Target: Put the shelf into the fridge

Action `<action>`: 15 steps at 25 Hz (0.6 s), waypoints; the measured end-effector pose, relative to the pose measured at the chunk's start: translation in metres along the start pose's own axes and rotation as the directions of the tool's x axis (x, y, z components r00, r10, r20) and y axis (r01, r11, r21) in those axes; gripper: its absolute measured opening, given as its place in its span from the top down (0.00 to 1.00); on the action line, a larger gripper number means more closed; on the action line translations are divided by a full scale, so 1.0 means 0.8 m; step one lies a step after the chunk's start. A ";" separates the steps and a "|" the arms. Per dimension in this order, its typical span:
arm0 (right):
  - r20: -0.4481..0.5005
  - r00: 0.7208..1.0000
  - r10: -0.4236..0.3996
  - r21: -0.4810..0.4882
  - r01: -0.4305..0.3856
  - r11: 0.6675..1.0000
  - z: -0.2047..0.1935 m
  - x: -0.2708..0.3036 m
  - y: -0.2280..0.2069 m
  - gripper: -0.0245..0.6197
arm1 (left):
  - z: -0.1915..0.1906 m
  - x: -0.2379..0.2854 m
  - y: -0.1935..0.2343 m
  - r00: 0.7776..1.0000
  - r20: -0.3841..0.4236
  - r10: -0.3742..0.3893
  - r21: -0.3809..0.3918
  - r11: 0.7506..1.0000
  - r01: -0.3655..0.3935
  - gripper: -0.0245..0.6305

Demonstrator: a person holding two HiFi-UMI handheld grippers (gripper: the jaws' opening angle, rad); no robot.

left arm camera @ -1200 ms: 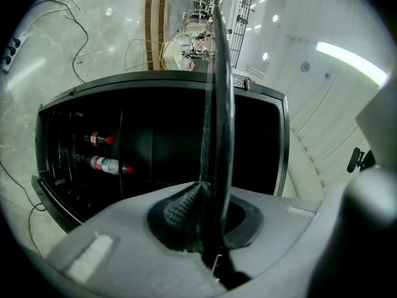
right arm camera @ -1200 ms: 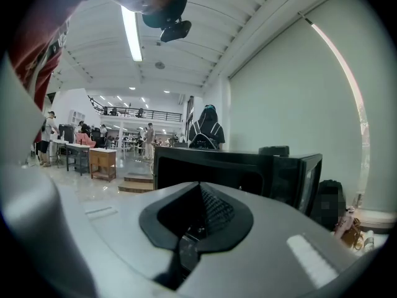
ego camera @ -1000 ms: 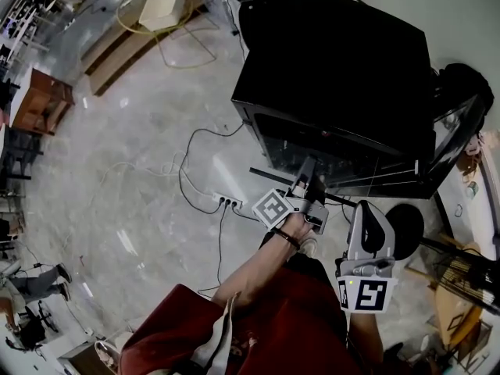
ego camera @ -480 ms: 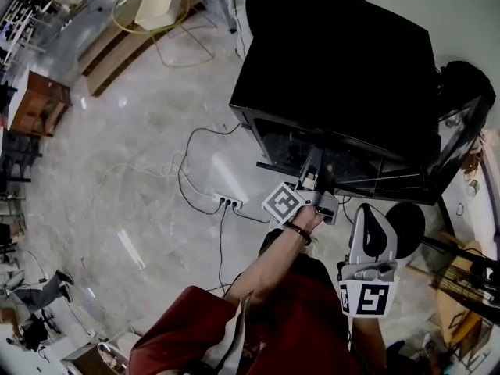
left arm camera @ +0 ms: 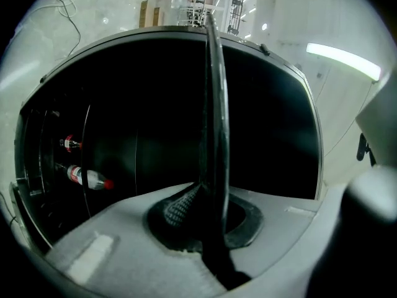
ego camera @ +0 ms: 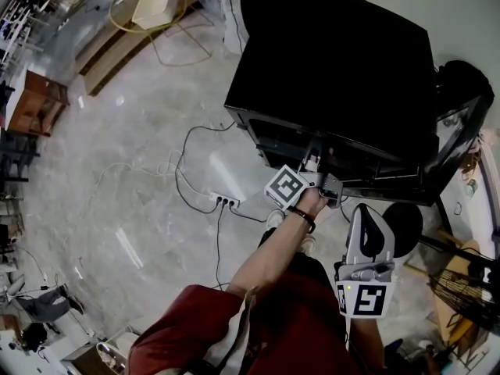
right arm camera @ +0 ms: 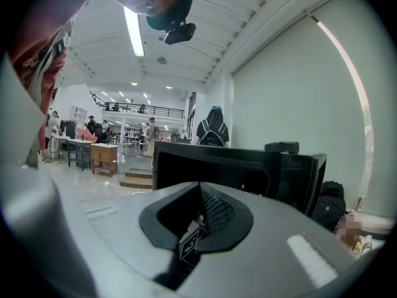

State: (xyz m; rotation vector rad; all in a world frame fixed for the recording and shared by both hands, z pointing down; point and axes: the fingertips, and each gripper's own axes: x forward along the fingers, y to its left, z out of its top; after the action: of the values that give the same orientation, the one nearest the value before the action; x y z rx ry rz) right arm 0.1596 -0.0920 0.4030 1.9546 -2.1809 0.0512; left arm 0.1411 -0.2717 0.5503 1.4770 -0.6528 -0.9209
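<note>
The black fridge (ego camera: pixel 336 61) stands on the floor with its door (ego camera: pixel 457 131) swung open to the right. My left gripper (ego camera: pixel 316 165) is at the fridge's opening, shut on the near edge of the dark shelf (ego camera: pixel 293 148), most of which lies inside the cabinet. In the left gripper view the shelf (left arm camera: pixel 215 117) shows edge-on, running from the left gripper (left arm camera: pixel 208 219) straight into the dark fridge (left arm camera: pixel 155 104) interior. My right gripper (ego camera: pixel 371 213) hangs back near my body, shut and holding nothing. The right gripper (right arm camera: pixel 201 219) points at the fridge (right arm camera: pixel 211 160) from a distance.
Two bottles (left arm camera: pixel 87 177) lie inside the fridge at the left. A power strip (ego camera: pixel 226 202) with trailing cables is on the floor left of the fridge. A black backpack (ego camera: pixel 465 76) sits behind the door, and a round black seat (ego camera: pixel 406 229) is beside my right gripper.
My left gripper has moved toward the fridge, carrying the shelf deeper into the cabinet. The right gripper has stayed where it was.
</note>
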 end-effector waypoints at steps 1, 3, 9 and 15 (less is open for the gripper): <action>0.000 1.000 0.001 -0.001 -0.001 1.000 0.000 0.000 -0.001 0.96 | 0.000 0.005 0.001 1.000 -0.001 0.001 0.005 1.000 -0.001 0.93; -0.002 1.000 -0.001 -0.001 0.001 1.000 -0.001 -0.001 -0.004 0.96 | 0.000 0.014 0.006 1.000 -0.003 0.019 0.024 1.000 -0.019 0.93; -0.004 1.000 -0.010 -0.001 0.010 1.000 0.000 -0.002 -0.005 0.96 | 0.004 0.037 0.009 0.999 0.009 0.044 0.032 0.999 -0.044 0.93; -0.003 1.000 -0.007 -0.003 0.007 1.000 0.002 -0.003 -0.003 0.96 | 0.003 0.052 0.008 0.999 0.007 0.045 0.072 0.996 -0.045 0.86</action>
State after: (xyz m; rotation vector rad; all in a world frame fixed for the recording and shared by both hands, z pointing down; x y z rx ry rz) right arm 0.1620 -0.0902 0.4008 1.9600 -2.1708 0.0494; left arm 0.1614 -0.3086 0.5495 1.5179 -0.7264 -0.8749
